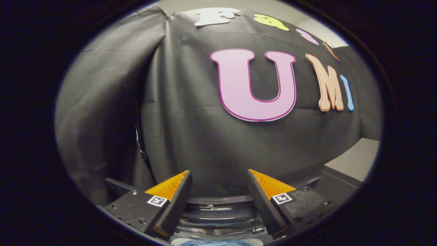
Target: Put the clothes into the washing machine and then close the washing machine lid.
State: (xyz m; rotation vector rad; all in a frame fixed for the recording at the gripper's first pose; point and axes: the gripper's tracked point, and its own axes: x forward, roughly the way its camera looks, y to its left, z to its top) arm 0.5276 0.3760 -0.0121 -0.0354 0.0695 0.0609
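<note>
Right now the gripper (218,184) hangs released, fingers spread and holding nothing, above the washing machine's (218,218) round rim.

The gripper (218,177) points straight at the booth's cloth wall (191,136), fingers spread wide apart with nothing between them. Down low, between and just ahead of the fingers, sits the washing machine (218,213), its round rim curving across from one finger to the other. Right under that rim there's a bit of something inside the drum, probably the clothes (218,242), though the view's too tight to be sure. The cloth wall hangs directly behind the machine. Off to the right, beyond the right finger, a flat surface (355,160) runs alongside the wall.
</note>
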